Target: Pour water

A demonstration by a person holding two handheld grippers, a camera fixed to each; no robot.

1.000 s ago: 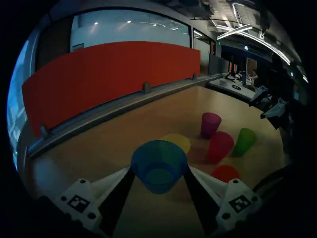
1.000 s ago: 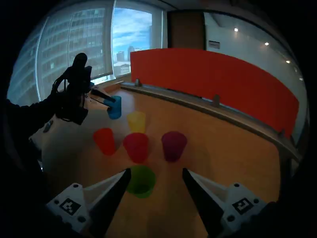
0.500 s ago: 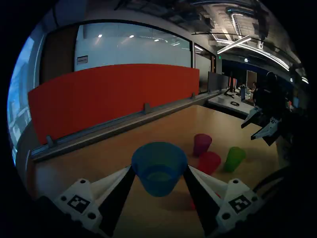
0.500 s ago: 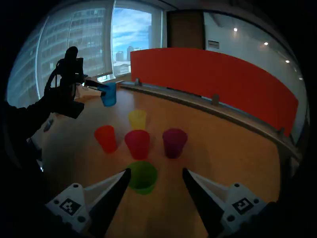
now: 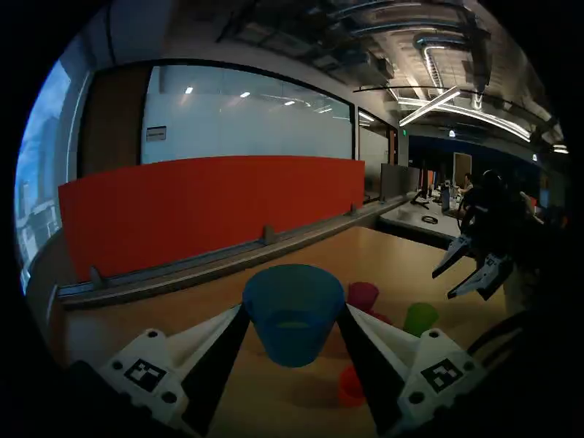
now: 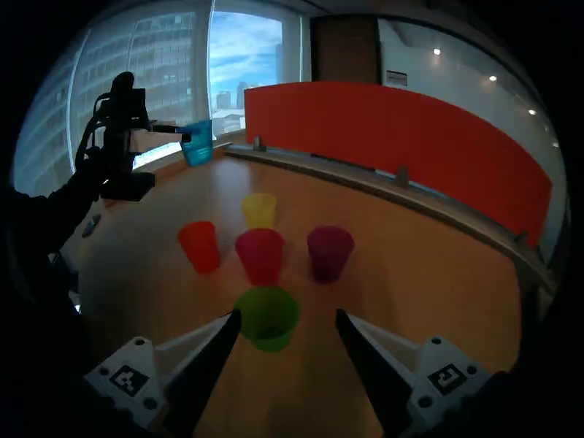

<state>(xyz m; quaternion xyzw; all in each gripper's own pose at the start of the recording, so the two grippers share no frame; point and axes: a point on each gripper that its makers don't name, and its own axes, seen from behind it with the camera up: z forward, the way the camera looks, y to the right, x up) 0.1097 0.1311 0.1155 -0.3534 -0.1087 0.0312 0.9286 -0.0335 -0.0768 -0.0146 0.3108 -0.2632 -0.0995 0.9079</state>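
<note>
Aloft, the blue cup (image 5: 293, 332) is clamped upright in the left tongs (image 5: 292, 309), above the table (image 6: 423, 292).
From the right gripper view, the right tongs (image 6: 286, 315) stand apart, gripping nothing, with the green cup (image 6: 267, 320) just ahead, nearer the 7 o'clock finger. Beyond it stands the red cup (image 6: 260, 255), with the orange cup (image 6: 199, 246) at its 9 o'clock, the purple cup (image 6: 329, 252) at 3 and the yellow cup (image 6: 259, 209) at 12. The blue cup hangs farthest, at 11 o'clock.

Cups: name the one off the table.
The blue cup, held in the air by the left gripper; orange, yellow, red, purple and green stand on the table.
</note>
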